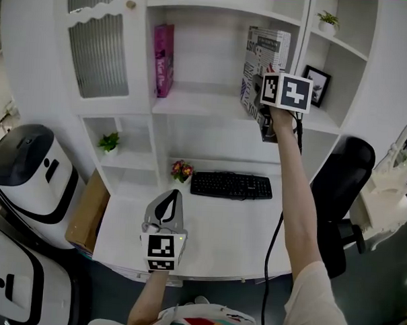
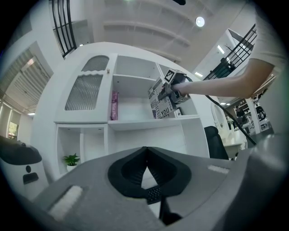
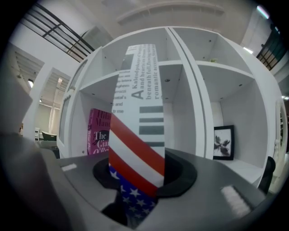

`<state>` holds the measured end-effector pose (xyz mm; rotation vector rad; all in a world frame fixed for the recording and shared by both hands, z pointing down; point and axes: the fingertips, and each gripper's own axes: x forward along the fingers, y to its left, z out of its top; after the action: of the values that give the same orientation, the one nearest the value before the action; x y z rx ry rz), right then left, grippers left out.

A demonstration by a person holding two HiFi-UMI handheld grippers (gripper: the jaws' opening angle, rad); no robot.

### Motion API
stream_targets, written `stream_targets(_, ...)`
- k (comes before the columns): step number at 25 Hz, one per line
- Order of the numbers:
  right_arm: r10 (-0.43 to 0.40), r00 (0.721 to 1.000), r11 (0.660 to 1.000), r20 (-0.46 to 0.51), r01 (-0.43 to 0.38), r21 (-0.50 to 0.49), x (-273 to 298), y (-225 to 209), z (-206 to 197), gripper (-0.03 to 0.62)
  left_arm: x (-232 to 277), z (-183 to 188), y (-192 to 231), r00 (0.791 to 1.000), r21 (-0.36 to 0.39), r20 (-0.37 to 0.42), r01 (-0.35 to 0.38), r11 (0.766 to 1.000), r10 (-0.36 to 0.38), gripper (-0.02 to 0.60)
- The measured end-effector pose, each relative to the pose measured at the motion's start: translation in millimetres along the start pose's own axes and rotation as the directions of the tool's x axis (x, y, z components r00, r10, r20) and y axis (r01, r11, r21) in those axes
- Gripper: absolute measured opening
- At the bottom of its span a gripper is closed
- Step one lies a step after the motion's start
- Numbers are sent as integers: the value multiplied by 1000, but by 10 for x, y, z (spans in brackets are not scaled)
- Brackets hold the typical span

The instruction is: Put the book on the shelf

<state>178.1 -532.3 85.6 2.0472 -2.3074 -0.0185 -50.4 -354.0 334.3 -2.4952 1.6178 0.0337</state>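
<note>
Head view: a white desk (image 1: 214,233) stands against a white shelf unit (image 1: 206,105), with a black keyboard (image 1: 231,185) at its far side and a small pot of flowers (image 1: 182,170) just left of the keyboard. A cabinet door with ribbed glass (image 1: 97,49) closes the unit's upper left. A small green plant (image 1: 109,143) sits in a low compartment on the left, and a framed picture (image 1: 317,84) stands in a compartment on the right. A black office chair (image 1: 343,191) is to the right of the desk. A cardboard box (image 1: 88,211) and rounded black-and-white machines (image 1: 28,171) are to the left of it.

The book (image 1: 262,56) is at the right end of the open middle compartment, well apart from a pink book (image 1: 163,60) standing at the compartment's left end. Its long axis runs roughly vertical, slightly tilted, with a narrow edge facing the person. Printed lettering covers its upper part and a flag pattern its lower part. Whether its bottom rests on the shelf board cannot be told.

The right gripper (image 3: 143,173) is raised to the shelf, its fingers clamped on the book's lower part from both sides. The left gripper (image 1: 175,196) is low over the near desk, fingers closed tip to tip with nothing between them.
</note>
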Motion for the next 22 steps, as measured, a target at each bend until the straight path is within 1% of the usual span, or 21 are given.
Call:
stream_targets(2, 0, 1000, 1000, -11, 0, 2, 96, 1, -28, 156, 4, -38, 50, 1000, -3, -9, -13, 1000, 13, -2)
stream_targets(7, -10, 1000, 1000, -28, 10, 5, 317, -24, -94, 156, 47, -122, 167, 1000, -45, -10, -26, 999, 25, -2)
stream_targets(12, -21, 999, 1000, -27, 21, 9, 481, -40, -174, 156, 132, -190, 211, 999, -35, -18, -29, 999, 29, -1)
stream_targets(16, -26, 999, 999, -22, 26, 18, 614, -65, -170, 156, 218, -210, 174, 1000, -42, -21, -13, 999, 12, -2)
stream_targets(19, -34, 999, 999, -14, 34, 24, 716, -84, -165, 156, 279, -220, 210, 1000, -34, -20, -17, 999, 16, -2)
stream_targets(22, -45, 999, 999, -7, 45, 19, 815, -82, -161, 156, 322, -284, 243, 999, -46, -34, -19, 999, 17, 0)
